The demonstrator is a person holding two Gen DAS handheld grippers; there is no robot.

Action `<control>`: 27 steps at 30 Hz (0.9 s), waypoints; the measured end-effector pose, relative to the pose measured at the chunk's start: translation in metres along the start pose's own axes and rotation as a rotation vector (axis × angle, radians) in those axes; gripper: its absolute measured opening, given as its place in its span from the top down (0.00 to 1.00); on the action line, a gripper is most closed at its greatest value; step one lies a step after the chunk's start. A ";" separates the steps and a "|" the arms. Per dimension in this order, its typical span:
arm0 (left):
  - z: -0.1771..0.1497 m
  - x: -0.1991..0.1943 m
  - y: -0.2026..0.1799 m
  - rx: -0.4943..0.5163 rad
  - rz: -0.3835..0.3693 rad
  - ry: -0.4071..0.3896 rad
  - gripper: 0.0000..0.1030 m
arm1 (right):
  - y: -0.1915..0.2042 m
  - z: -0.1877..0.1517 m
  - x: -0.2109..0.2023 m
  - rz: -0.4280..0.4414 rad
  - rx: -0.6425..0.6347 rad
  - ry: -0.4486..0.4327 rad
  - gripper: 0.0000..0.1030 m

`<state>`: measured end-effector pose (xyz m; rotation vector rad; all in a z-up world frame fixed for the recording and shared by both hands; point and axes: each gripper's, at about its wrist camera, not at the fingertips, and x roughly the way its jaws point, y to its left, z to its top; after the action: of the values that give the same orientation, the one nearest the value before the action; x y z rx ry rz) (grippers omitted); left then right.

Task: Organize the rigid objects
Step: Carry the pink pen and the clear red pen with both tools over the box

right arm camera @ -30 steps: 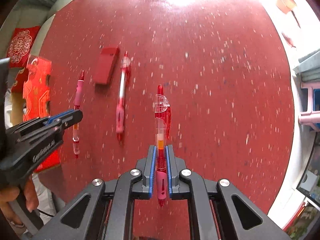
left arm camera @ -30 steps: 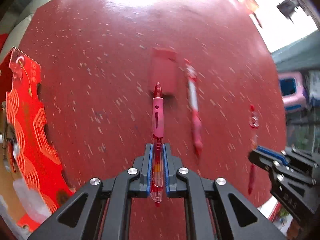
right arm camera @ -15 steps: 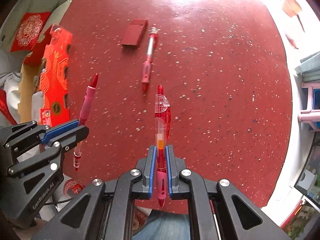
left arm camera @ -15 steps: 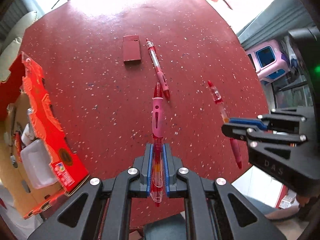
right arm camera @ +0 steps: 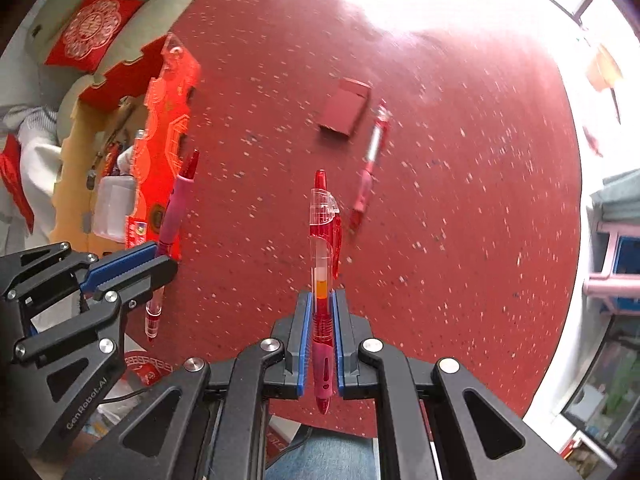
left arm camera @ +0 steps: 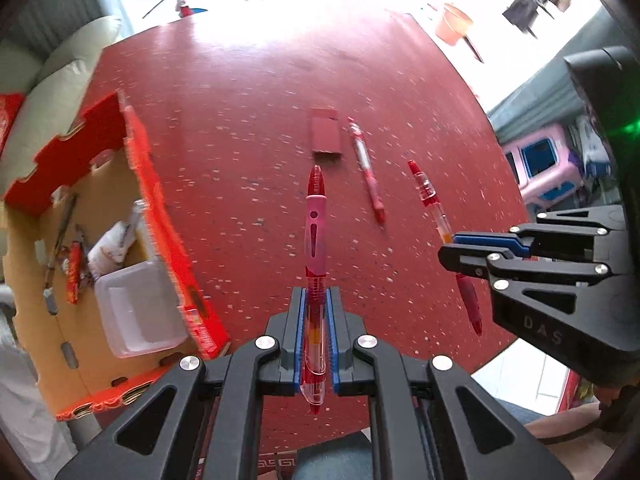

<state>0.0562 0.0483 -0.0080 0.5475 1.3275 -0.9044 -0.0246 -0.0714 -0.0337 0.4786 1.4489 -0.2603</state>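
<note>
Both grippers are clamped on pens up in the air: the left gripper (left arm camera: 316,336) holds a pink-grip pen (left arm camera: 315,240), the right gripper (right arm camera: 320,344) a clear-clip pen (right arm camera: 322,248). They're pinched near one end, so a quick swing toward the cardboard box (left arm camera: 120,240) could twist one loose. Compared with a second ago, both are higher above the red table (left arm camera: 240,120), with the box now in view.

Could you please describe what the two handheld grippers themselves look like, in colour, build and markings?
Both the left gripper and the right gripper are matte black with triangular cut-outs, silver round bolt heads and ribbed blue pads lining the fingers. The right one's side reads "DAS"; the left one's side reads "GenRobot.AI".
</note>
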 end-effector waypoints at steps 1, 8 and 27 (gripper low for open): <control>0.000 -0.003 0.006 -0.015 0.003 -0.007 0.90 | 0.004 0.003 -0.001 -0.003 -0.009 -0.003 0.90; -0.003 -0.019 0.046 -0.121 0.012 -0.059 0.90 | 0.043 0.032 -0.006 -0.018 -0.108 -0.021 0.90; -0.036 -0.050 0.197 -0.538 0.150 -0.170 0.90 | 0.192 0.095 -0.012 0.042 -0.419 -0.048 0.90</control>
<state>0.1958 0.2000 0.0041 0.1436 1.2871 -0.4305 0.1447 0.0519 0.0128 0.1595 1.3977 0.0674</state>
